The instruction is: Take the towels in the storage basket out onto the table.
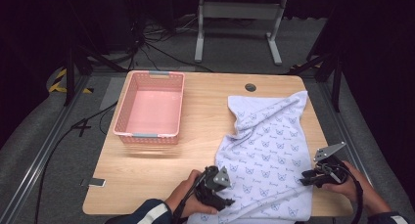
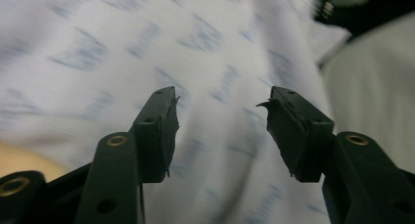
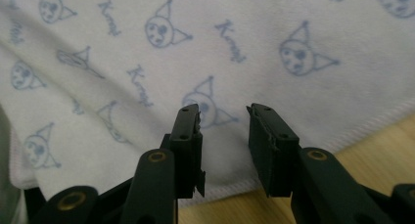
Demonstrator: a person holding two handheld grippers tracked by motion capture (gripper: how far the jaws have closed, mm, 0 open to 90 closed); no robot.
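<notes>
I hold a gripper in each hand, and both are down at the near edge of the table (image 1: 195, 116). A big white towel (image 1: 266, 155) with little blue faces on it lies spread over the right side of the table. Its far end is bunched up, and its near end hangs a bit over the table's edge. My left gripper (image 1: 226, 200) sits at the towel's near left corner. In the left gripper view its jaws stand wide apart with nothing between them, and the towel (image 2: 147, 48) lies blurry right under them. My right gripper (image 1: 306, 177) is at the towel's right edge, close to the near corner. In the right gripper view its jaws are apart too, but not as wide, and they hold nothing. They hang over the towel's (image 3: 147, 53) stitched hem, where the bare wood of the table (image 3: 372, 141) shows beside it. I cannot tell if the tips touch the cloth. A pink basket (image 1: 126, 105) stands on the far left part of the table, well apart from the towel. It has nothing in it.
</notes>
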